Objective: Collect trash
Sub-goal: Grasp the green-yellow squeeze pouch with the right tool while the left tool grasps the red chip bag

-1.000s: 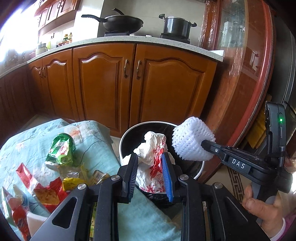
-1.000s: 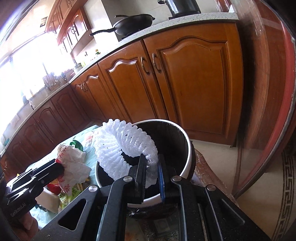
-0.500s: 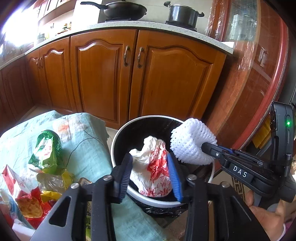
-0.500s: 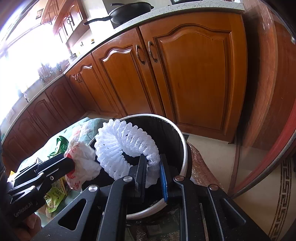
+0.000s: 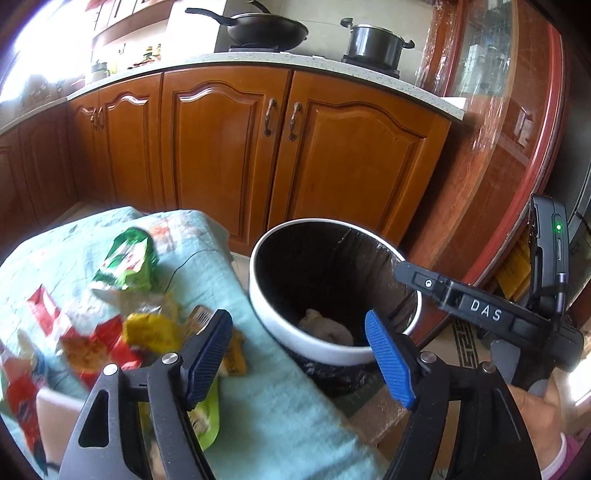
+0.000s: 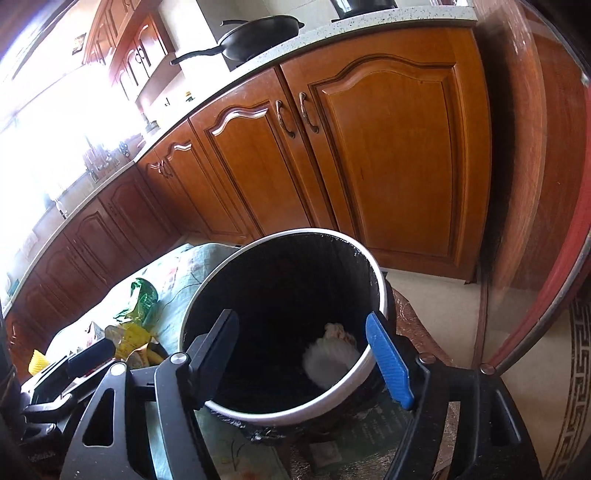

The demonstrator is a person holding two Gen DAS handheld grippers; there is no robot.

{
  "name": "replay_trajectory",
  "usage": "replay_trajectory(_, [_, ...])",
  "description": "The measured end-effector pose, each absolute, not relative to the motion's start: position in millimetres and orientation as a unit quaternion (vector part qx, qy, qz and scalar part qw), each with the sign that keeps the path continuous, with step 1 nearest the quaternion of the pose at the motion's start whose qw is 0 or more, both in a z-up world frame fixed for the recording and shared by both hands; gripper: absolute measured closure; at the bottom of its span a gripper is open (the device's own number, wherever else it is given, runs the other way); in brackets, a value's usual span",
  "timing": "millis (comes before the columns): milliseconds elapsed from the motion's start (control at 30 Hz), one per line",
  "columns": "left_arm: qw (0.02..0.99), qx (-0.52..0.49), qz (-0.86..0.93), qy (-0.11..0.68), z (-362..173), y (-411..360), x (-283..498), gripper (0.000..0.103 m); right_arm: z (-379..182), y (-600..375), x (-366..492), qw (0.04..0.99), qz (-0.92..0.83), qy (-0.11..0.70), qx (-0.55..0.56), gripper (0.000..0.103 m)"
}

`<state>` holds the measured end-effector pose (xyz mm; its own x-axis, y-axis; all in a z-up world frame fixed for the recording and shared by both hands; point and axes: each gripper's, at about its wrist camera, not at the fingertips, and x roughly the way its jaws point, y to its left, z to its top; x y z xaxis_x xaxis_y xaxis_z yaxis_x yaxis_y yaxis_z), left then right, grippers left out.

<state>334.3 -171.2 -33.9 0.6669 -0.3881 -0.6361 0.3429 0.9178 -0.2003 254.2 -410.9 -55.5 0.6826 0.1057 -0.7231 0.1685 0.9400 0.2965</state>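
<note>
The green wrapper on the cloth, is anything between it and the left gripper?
Yes. The green wrapper lies at the far side of the wrapper pile, which sits between it and the left gripper. The jaws are open and empty. The bin stands beside the cloth.

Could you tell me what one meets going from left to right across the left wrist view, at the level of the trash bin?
Red wrapper → green snack bag → trash bin → right gripper.

Home kitchen: wooden cabinets (image 5: 229, 155), stone countertop (image 5: 258, 61), wok (image 5: 266, 31), pot (image 5: 375, 40).
</note>
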Motion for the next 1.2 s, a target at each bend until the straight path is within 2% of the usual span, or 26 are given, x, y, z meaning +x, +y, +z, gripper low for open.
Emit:
replay_trajectory(767, [0.917, -0.097, -0.121, 0.366, -31.3, -38.8, 210.6, 0.028, -62.4, -320.0, 194.4, 0.882, 0.054, 0.425, 0.199, 0.030])
replay_trajectory(1200, [0.919, -0.129, -0.073, 0.365, -27.3, 12.8, 183.1, 0.028, -68.9, -272.1, 187.1, 0.874, 0.090, 0.439, 0.189, 0.030])
